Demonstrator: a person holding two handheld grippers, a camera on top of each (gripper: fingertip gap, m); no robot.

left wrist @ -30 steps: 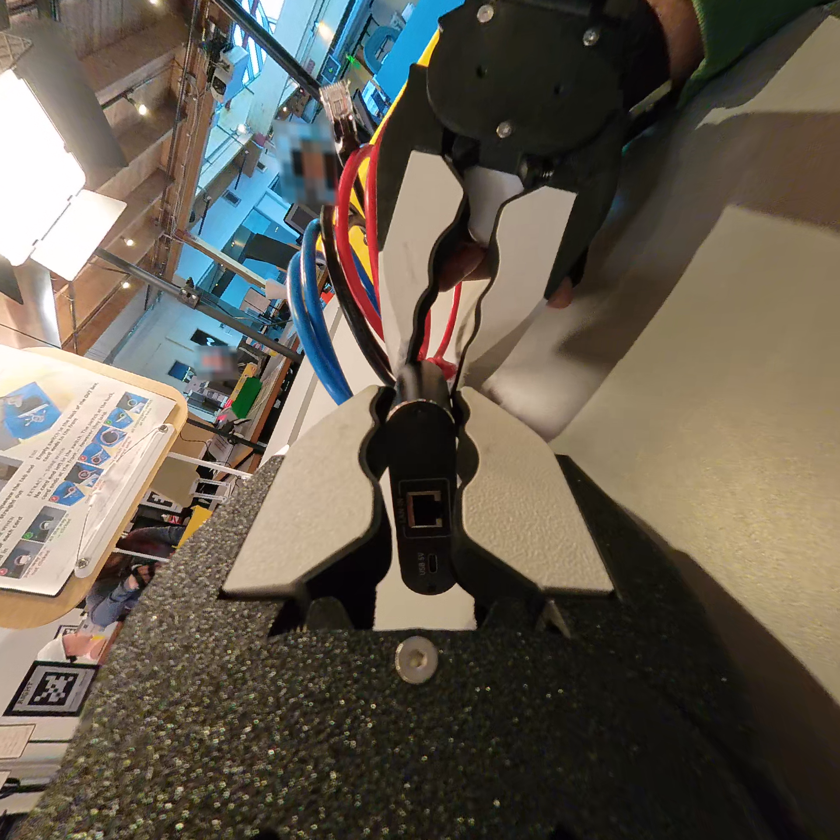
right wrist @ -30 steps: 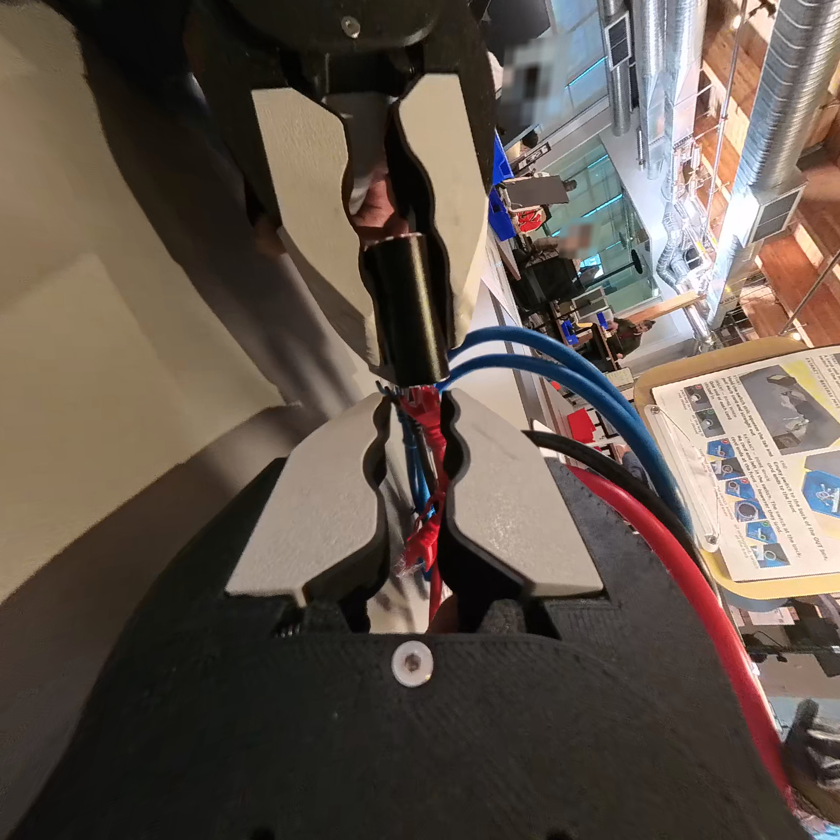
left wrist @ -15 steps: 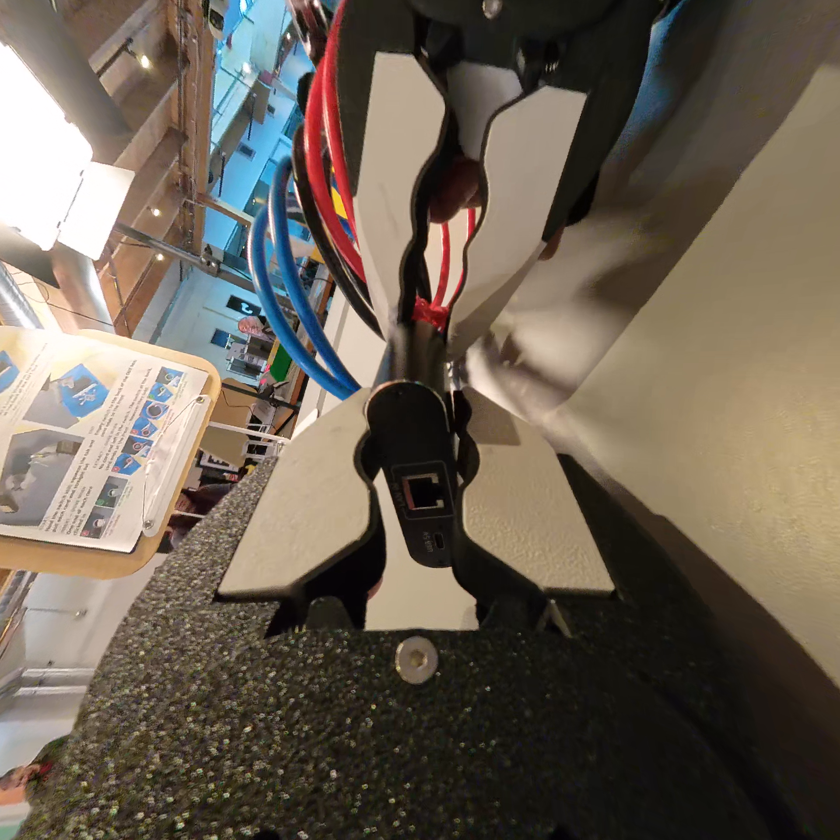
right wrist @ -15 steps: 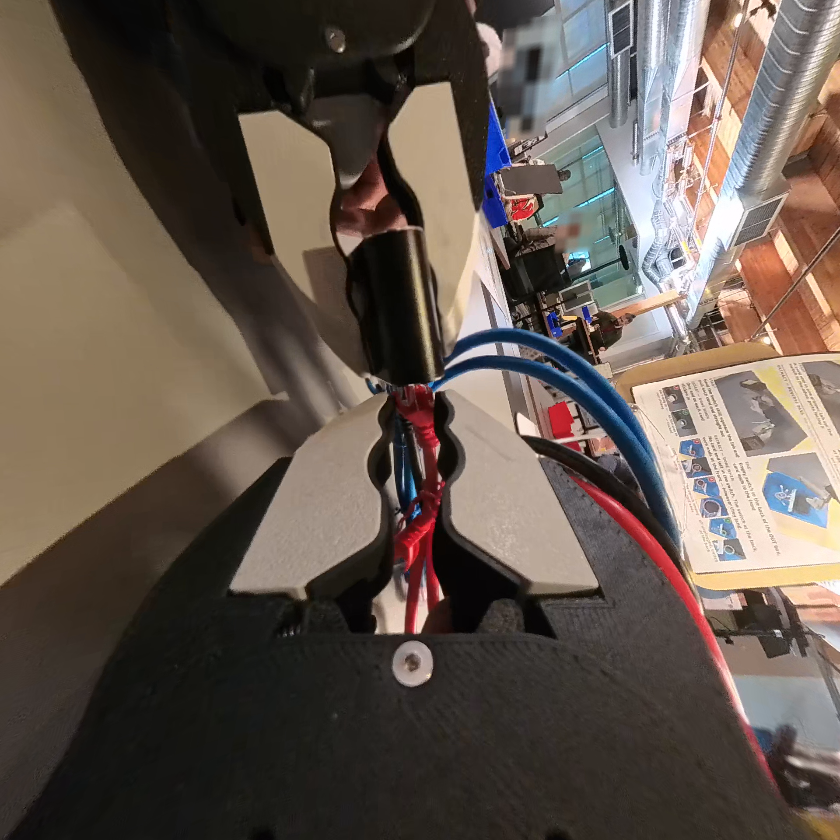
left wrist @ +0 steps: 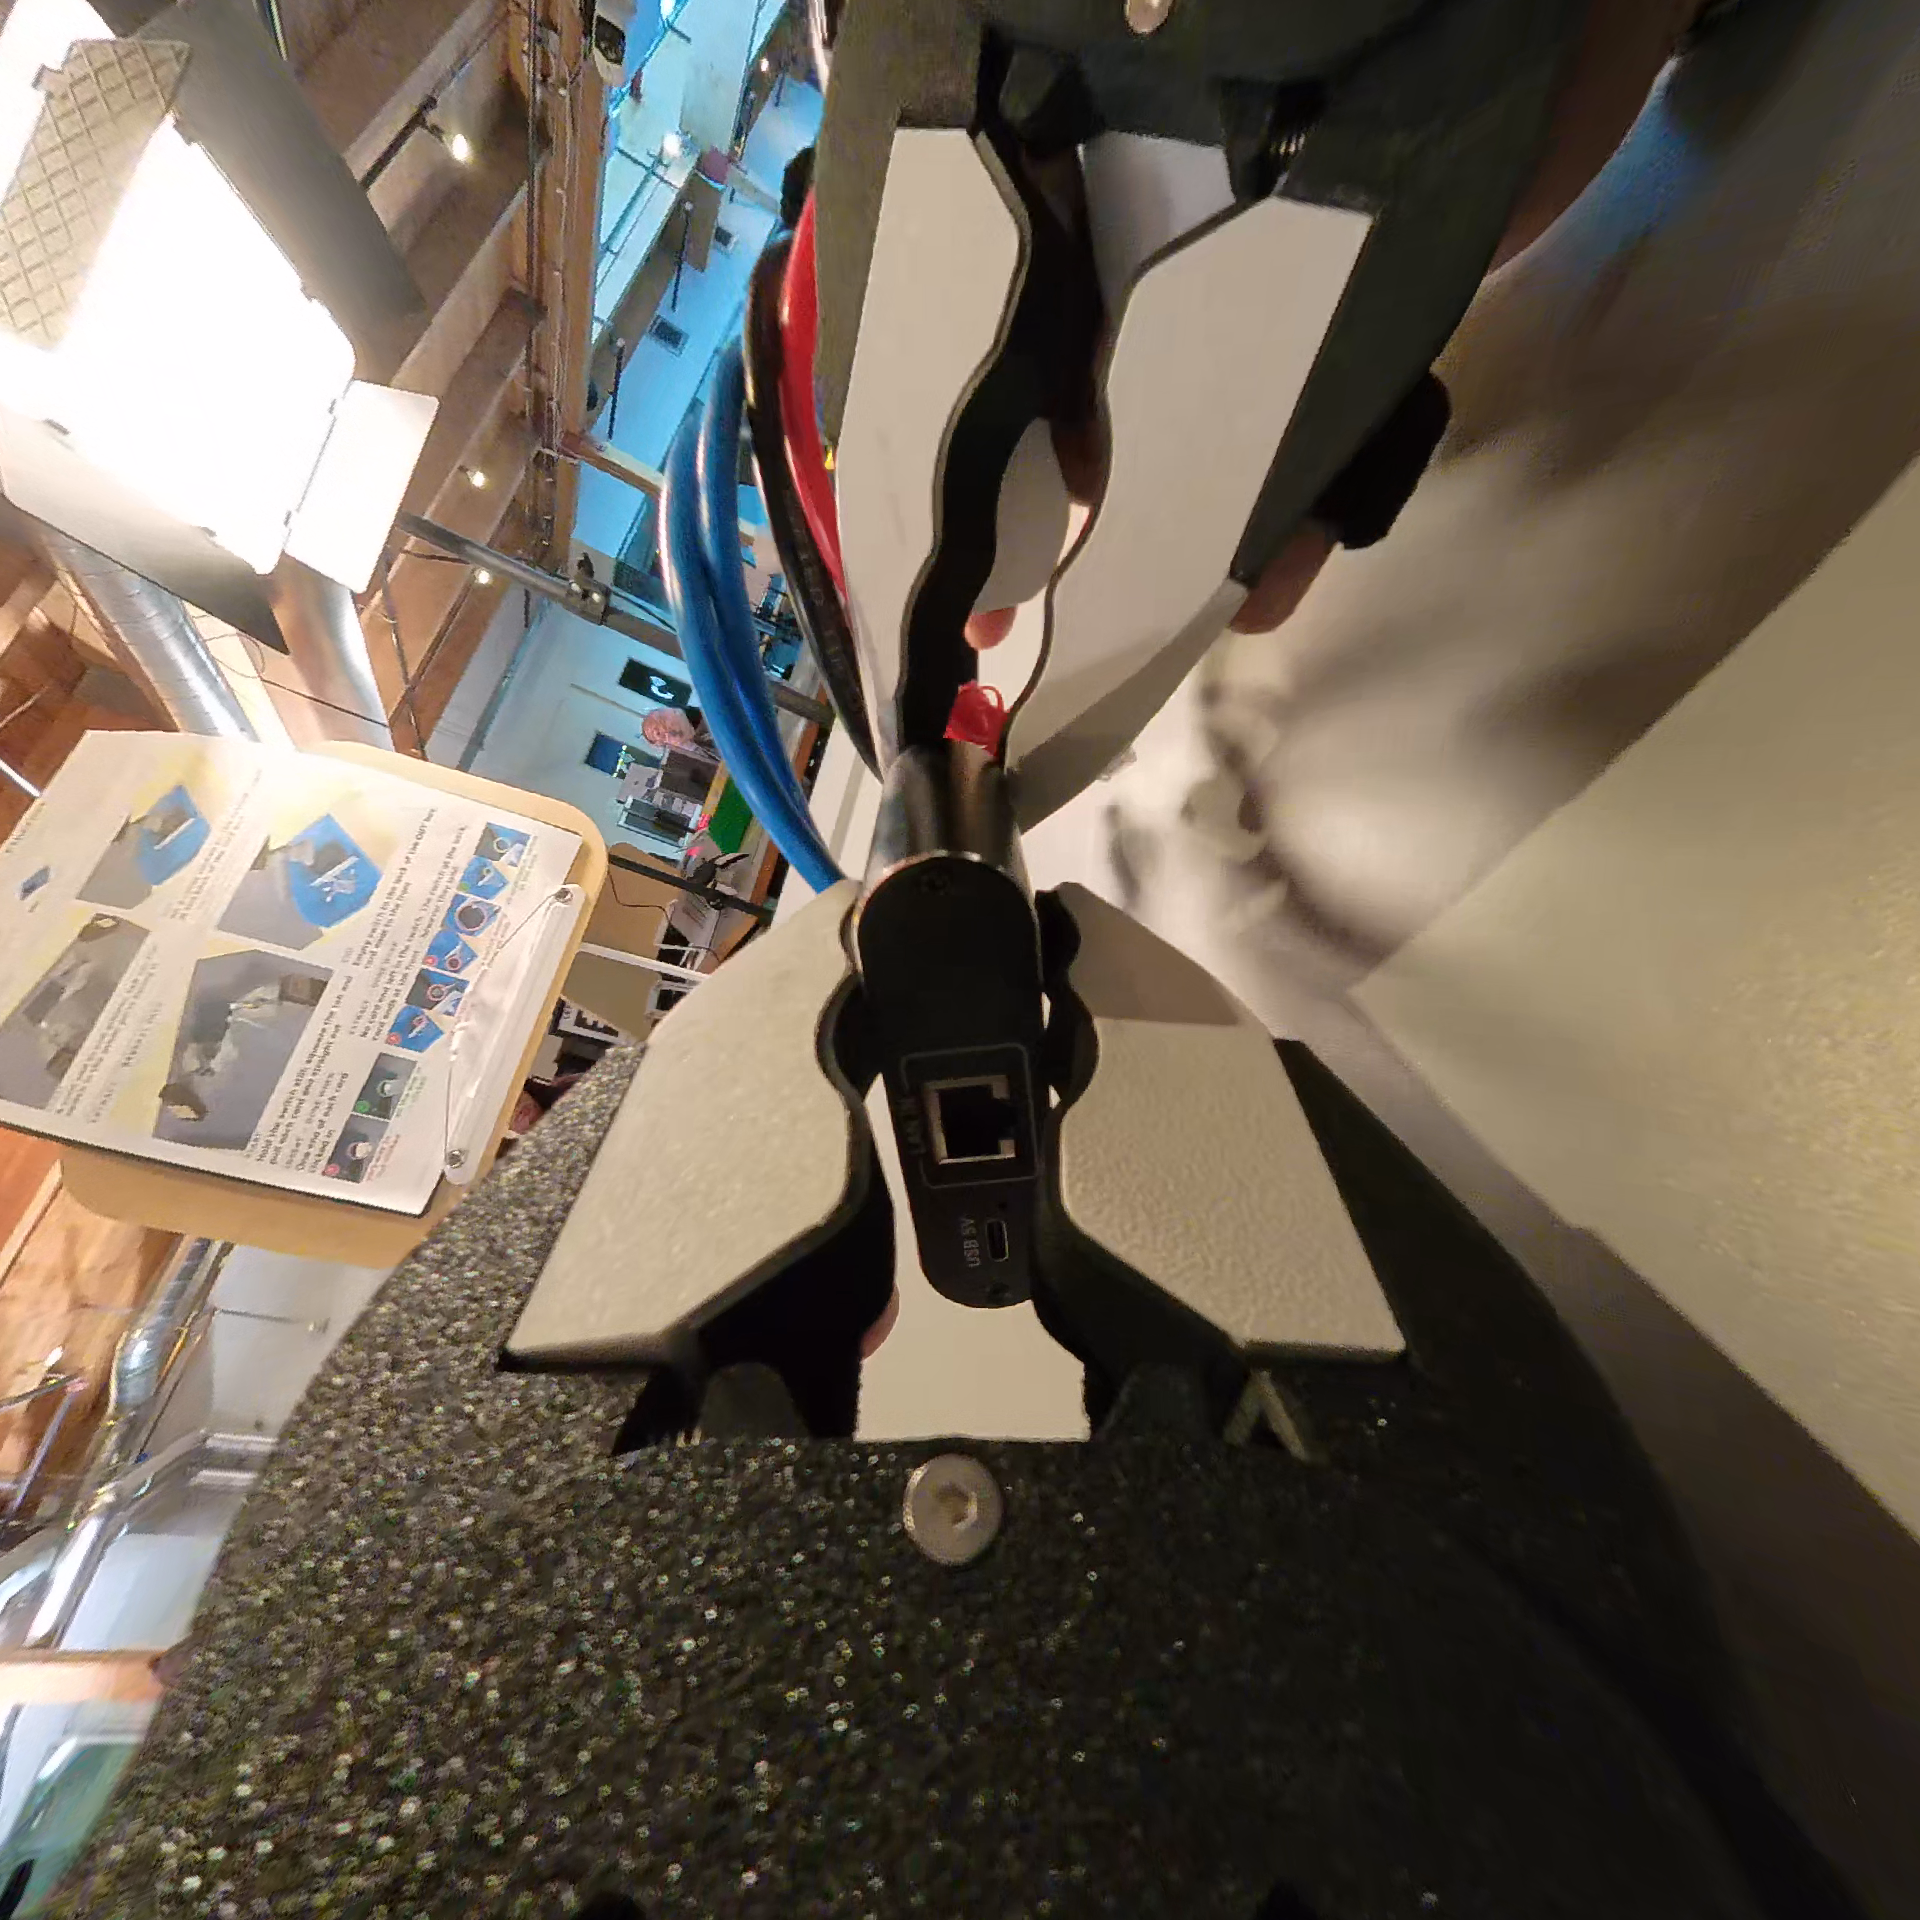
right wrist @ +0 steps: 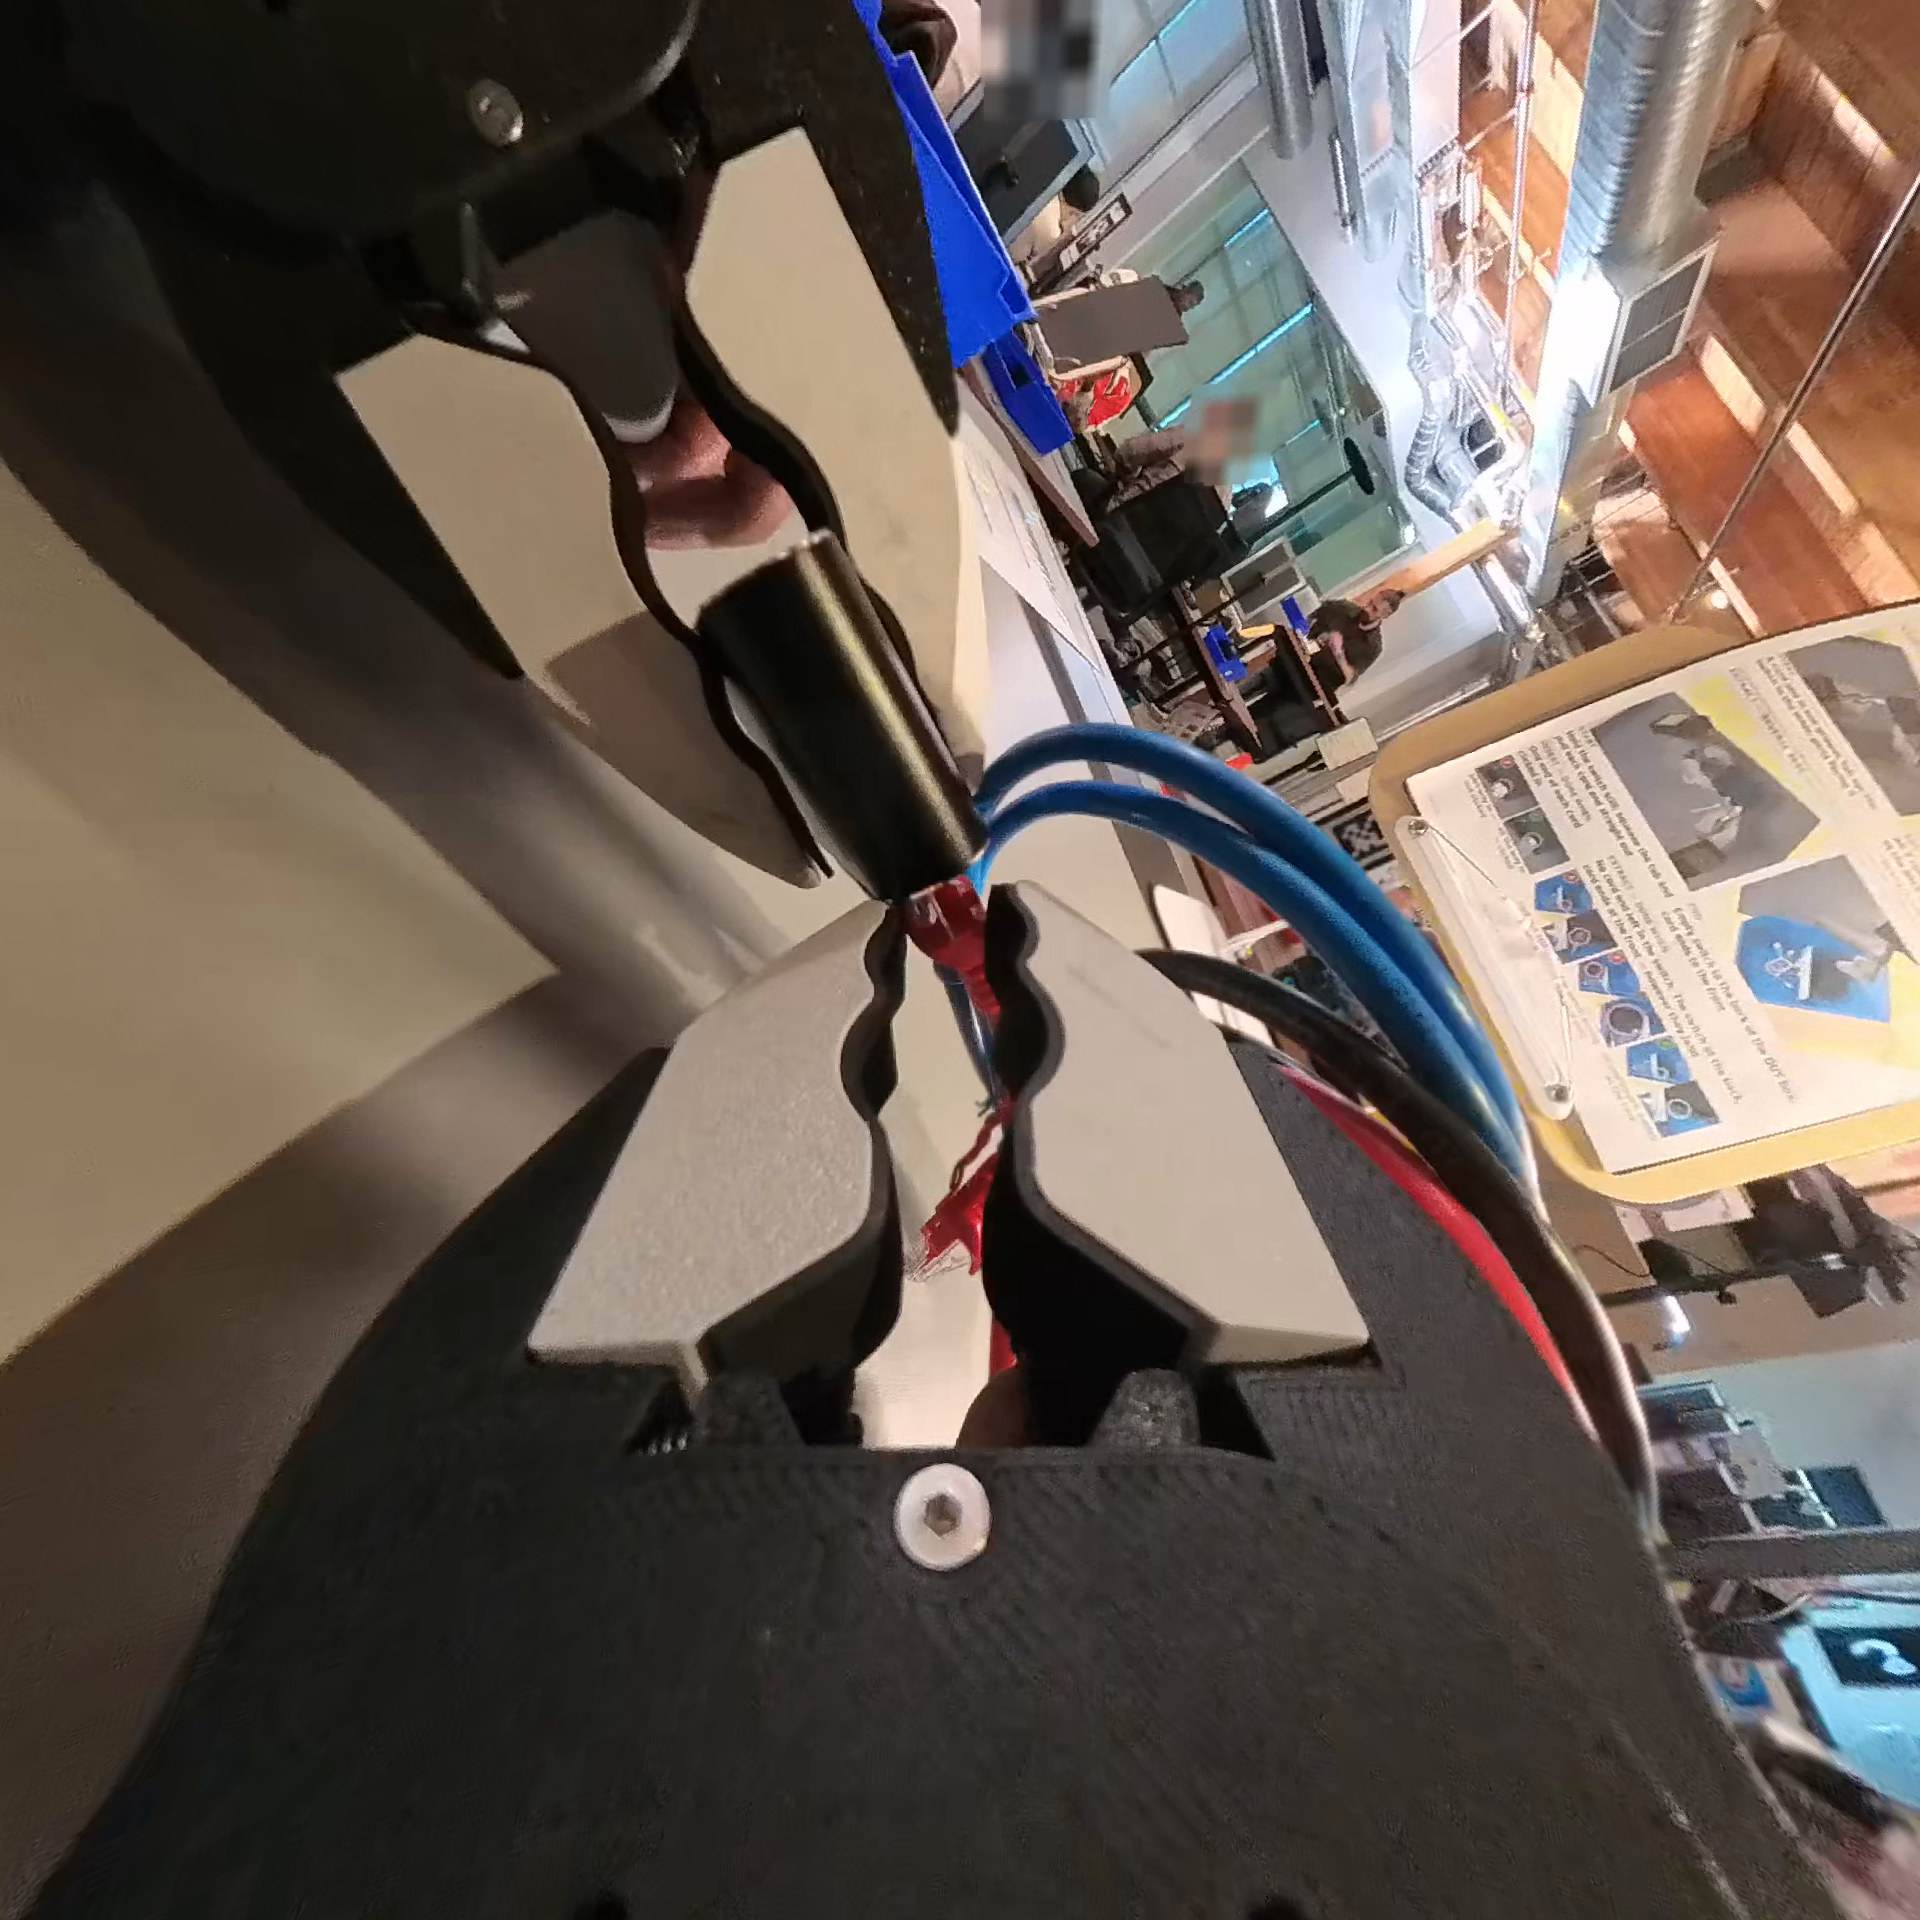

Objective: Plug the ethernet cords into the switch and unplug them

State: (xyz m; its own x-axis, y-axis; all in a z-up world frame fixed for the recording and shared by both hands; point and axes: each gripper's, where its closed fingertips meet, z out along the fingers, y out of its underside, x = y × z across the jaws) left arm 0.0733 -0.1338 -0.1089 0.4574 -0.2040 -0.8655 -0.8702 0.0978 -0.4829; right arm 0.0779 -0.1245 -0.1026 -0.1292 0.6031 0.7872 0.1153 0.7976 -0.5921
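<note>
the switch, small, hard, black and probably light, sits clamped between my left gripper fingers. the red cord feels limp; my right gripper, nearly closed, pinches its stiff plug boot, the best hold. blue cords trail beside.

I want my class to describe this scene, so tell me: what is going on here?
A person holds a gripper in each hand. The left gripper is shut on a small black switch, whose empty port faces the camera. The right gripper faces it and is closed on a red cord right at the far end of the switch. Blue cords loop off to one side.
</note>
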